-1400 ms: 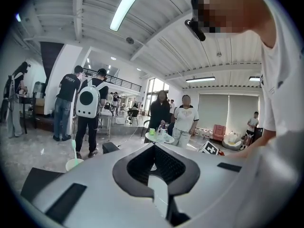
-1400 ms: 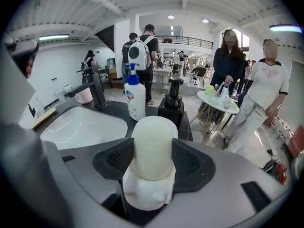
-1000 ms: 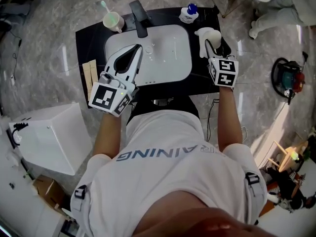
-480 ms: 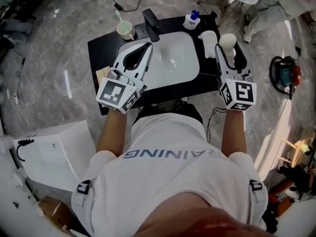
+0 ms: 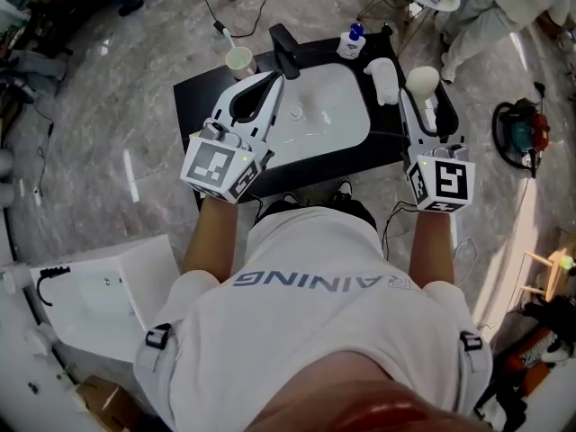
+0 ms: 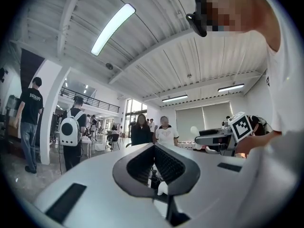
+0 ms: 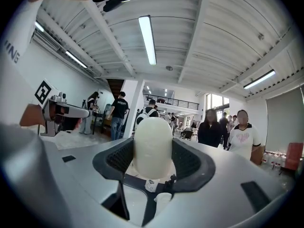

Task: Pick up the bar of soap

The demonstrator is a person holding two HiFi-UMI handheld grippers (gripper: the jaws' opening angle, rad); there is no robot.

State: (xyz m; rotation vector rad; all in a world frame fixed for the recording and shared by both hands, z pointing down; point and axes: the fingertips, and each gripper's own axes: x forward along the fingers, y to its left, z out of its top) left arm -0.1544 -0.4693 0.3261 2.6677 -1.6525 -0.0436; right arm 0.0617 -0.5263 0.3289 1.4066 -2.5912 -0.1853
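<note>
Plainly, the soap [image 7: 152,146] is gripped between the jaws of the right claw [image 5: 424,97] and held clear above the counter [image 5: 202,93], so the pick-up is judged done. The left claw [image 6: 155,151] is closed on nothing, near the sink [image 5: 337,120].

**White shirt, white tools**

The person wears a white short-sleeved T-shirt [image 5: 306,331] with grey lettering [image 5: 315,281] and black buckles [image 5: 158,337] at both shoulders. The left tool [image 5: 272,79] and right tool [image 5: 423,99] have white shells, dark ribbed pads [image 7: 189,163] and black-and-white marker cubes [image 5: 216,164].
</note>
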